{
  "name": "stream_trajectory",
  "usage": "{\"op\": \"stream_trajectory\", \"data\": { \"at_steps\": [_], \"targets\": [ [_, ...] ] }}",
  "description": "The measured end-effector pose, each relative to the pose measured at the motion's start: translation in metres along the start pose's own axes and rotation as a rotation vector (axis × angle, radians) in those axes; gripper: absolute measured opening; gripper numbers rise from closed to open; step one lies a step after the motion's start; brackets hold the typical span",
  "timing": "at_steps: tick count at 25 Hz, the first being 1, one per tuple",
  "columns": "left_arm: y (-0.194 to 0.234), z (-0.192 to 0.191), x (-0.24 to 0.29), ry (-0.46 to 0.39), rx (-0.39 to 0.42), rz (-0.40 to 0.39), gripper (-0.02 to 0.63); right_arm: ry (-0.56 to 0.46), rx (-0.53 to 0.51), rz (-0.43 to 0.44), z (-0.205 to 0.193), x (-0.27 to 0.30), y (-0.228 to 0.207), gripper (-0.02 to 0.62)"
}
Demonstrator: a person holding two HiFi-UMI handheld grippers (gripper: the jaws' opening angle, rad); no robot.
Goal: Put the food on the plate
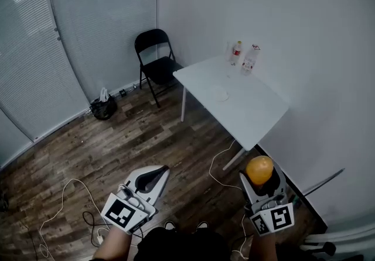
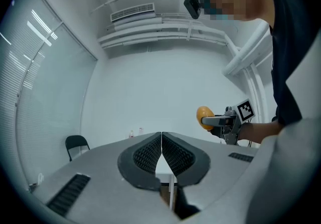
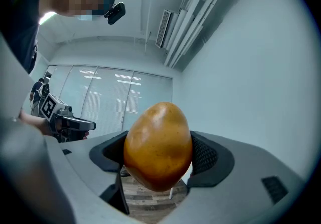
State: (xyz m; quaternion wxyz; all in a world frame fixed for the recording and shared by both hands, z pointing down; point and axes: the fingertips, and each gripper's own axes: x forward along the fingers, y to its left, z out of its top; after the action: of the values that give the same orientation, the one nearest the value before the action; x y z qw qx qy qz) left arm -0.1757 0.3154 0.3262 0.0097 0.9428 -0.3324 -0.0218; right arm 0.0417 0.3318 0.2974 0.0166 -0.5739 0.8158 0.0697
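The right gripper [image 1: 261, 180] is clamped on a golden-orange, egg-shaped piece of food [image 1: 259, 168]. In the right gripper view its two dark ribbed pads [image 3: 206, 156] press on either side of the food, which stands upright between them, its top rising well above the jaws. It is held in the air over the wood-plank floor [image 1: 111, 148], near the person's body and well apart from the white table [image 1: 252, 114].

The left gripper [image 1: 160, 173] holds nothing. In the left gripper view its ribbed pads [image 2: 146, 153] meet along a thin line with no gap at the tips. It hangs low on the person's left at about the same height as the right one. Each gripper carries its marker cube at the rear (the left cube [image 1: 122, 214] faces the head camera squarely).

The small white plate [image 1: 220, 93] lies bare near the middle of the table. At the table's far corner, against the wall, stand two clear plastic bottles, one with a red label [image 1: 236, 52] and a taller one [image 1: 250, 58] just beside it. A black folding chair [image 1: 156, 55] stands at the table's far left end, close to the blinds. A dark bag [image 1: 104, 107] sits on the floor by the blinds, and white cables [image 1: 218, 166] trail across the planks.
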Motion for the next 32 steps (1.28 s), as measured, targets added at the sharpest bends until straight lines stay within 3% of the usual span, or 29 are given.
{"op": "stream_trajectory", "data": {
  "at_steps": [6,12,32],
  "targets": [
    [0.023,-0.01,0.008,0.009,-0.02,-0.027,0.023,0.023,0.027,0.006,-0.014,0.022,0.005,0.373],
    [0.042,-0.014,0.054,0.02,-0.014,-0.027,0.023,0.017,0.049,0.013,-0.027,0.053,-0.03,0.373],
    [0.087,-0.012,0.28,0.046,0.027,0.083,0.023,0.003,0.106,0.118,-0.072,0.187,-0.237,0.373]
  ]
}}
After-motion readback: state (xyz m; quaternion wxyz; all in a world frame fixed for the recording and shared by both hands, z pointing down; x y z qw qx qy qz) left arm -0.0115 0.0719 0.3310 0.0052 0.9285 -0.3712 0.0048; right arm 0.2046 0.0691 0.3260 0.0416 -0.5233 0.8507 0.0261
